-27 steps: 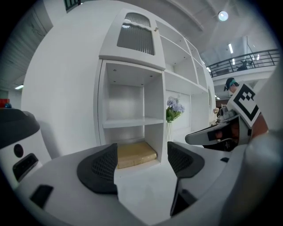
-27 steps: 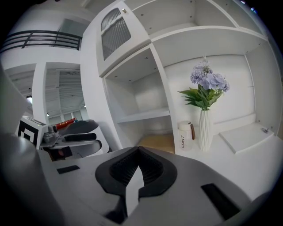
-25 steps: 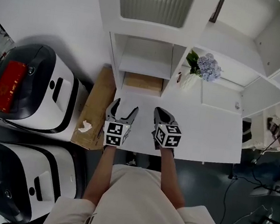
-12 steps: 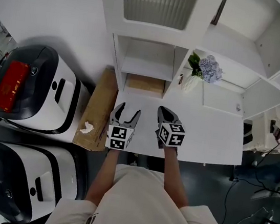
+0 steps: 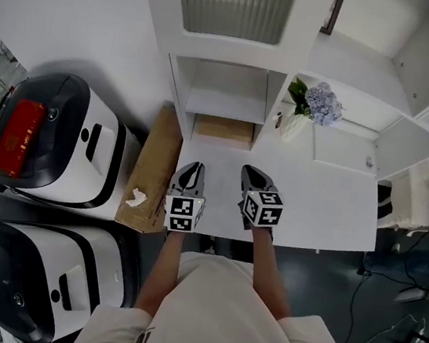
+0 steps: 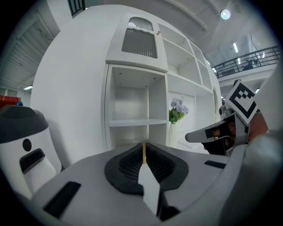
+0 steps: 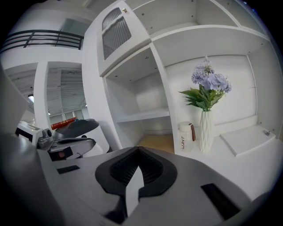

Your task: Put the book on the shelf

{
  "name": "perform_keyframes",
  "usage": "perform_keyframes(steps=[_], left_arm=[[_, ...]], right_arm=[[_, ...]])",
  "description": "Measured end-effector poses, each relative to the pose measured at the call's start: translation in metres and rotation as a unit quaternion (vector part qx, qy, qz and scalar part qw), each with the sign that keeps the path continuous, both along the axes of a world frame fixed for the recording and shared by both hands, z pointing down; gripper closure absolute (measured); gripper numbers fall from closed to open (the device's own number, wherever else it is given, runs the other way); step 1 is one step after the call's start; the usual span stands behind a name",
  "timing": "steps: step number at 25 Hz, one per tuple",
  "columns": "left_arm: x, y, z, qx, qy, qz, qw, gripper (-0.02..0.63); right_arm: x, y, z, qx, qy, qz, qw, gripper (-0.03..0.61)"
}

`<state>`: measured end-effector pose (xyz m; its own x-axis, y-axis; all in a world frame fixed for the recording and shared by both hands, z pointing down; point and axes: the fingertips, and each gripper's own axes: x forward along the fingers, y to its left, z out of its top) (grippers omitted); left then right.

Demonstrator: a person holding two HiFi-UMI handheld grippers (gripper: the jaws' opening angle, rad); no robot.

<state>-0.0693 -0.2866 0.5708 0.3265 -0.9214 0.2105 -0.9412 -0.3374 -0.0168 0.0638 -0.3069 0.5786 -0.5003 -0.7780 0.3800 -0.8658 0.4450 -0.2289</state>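
Both grippers hover side by side over the near part of the white table (image 5: 321, 202). My left gripper (image 5: 192, 169) is closing, its jaws nearly together with nothing between them; its own view shows the tips (image 6: 144, 148) meeting. My right gripper (image 5: 248, 172) is shut and empty (image 7: 139, 152). A flat tan thing, possibly the book (image 5: 223, 129), lies in the lowest compartment of the white shelf unit (image 5: 226, 89), straight ahead of the grippers (image 7: 155, 142). A thin dark book-like thing (image 5: 333, 11) stands upright on a higher shelf.
A white vase of lilac flowers (image 5: 313, 103) and a small white tumbler (image 7: 185, 137) stand at the table's back. A long cardboard box (image 5: 152, 167) with crumpled paper (image 5: 138, 197) lies left of the table. Two white machines with dark lids (image 5: 53, 136) stand further left.
My left gripper's jaws have gone from wide open to nearly together, with nothing caught. Both grippers stay in about the same place over the table.
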Motion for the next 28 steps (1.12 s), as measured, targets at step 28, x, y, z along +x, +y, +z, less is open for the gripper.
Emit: perform_keyframes(steps=[28], left_arm=[[0.013,0.007,0.036,-0.073,0.02,0.019,0.997,0.597]], right_arm=[[-0.004,0.013,0.013,-0.014,0.012,-0.021,1.0,0.552]])
